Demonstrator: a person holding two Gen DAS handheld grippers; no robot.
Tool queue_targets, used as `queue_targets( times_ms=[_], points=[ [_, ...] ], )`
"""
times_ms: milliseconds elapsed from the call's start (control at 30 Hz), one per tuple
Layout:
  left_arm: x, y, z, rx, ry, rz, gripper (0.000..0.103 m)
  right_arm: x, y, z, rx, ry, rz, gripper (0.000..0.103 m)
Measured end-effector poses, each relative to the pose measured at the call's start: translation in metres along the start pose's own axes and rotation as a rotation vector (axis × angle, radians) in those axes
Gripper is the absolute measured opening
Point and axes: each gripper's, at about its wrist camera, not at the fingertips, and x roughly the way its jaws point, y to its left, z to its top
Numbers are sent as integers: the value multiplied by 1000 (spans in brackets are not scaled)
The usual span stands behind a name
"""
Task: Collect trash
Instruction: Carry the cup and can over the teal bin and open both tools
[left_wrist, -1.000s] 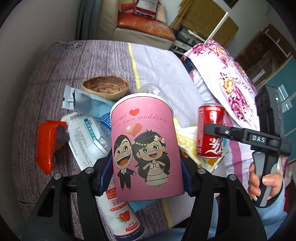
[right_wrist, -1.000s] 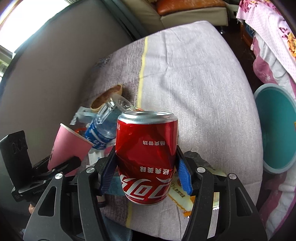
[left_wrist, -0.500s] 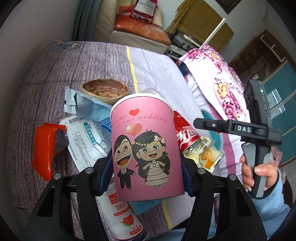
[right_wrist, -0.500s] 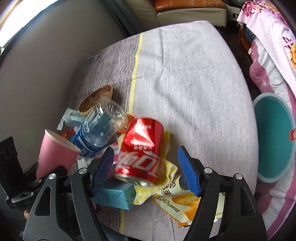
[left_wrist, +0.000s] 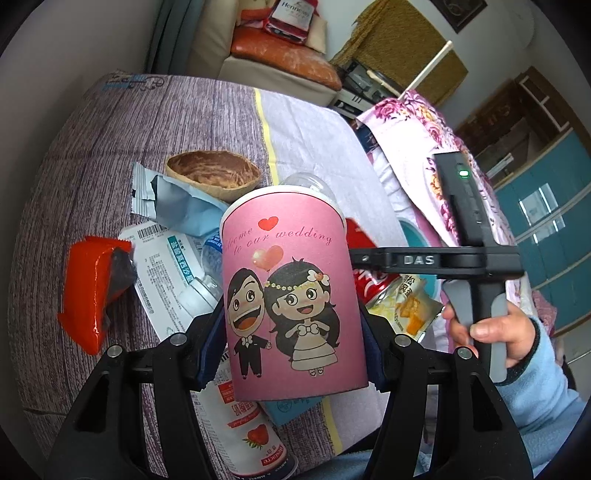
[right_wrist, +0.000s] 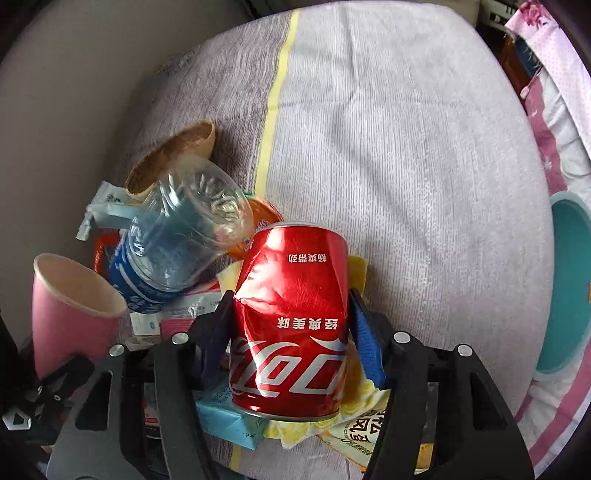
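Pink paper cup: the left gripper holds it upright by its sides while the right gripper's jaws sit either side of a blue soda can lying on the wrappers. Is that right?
Not quite: the soda can is red, not blue, and dented, as the right wrist view shows. The rest holds: the left gripper clamps the pink paper cup upright, and the right gripper has its jaws closing with the can between them, over the wrappers.
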Motion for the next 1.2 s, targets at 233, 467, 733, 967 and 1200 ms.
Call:
queue_targets(
  times_ms=[233,467,733,967,1200],
  points=[
    [2,-24,11,58,-5,5,62,-60,-8,-12,23,-152,76,57],
    [29,-78,32,171,23,-5,62,-116,-53,-30,112,-295,100,57],
    [115,-193,48,371,146,-72,62,-160,-194,-78,396,-428,37,57],
    [204,-270,45,470,283,-75,62,-152,-289,-106,566,-436,20,57],
    [258,-290,43,451,368,-19,65,-136,-336,-104,602,-383,29,57]
  ],
)
